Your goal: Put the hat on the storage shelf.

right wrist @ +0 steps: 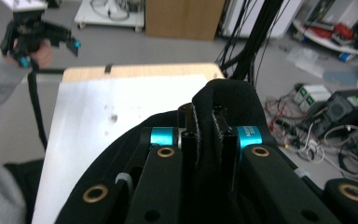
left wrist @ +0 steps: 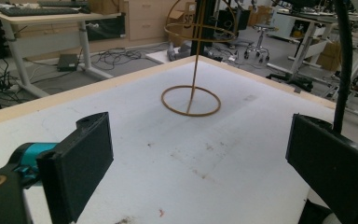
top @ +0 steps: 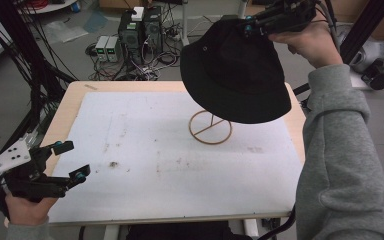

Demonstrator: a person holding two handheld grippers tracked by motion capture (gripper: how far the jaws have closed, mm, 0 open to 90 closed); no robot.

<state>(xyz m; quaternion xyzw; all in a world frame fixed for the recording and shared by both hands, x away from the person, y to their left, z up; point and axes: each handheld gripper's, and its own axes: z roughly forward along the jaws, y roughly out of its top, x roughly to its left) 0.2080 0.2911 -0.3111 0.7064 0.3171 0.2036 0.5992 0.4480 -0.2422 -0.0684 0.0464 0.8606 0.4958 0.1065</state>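
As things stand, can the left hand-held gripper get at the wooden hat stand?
Probably yes. The left hand-held gripper is open and empty at the table's near left corner, and bare white mat lies between it and the stand. The hat hangs above, held aloft.

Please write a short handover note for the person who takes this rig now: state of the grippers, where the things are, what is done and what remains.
Right hand-held gripper: shut on the black bucket hat, pinching its fabric, held in the air above the wire hat stand.
Left hand-held gripper: open, holding nothing, at the near left corner of the table.
Done: hat grasped and lifted.
Left: probably lower the hat onto the stand, then release.
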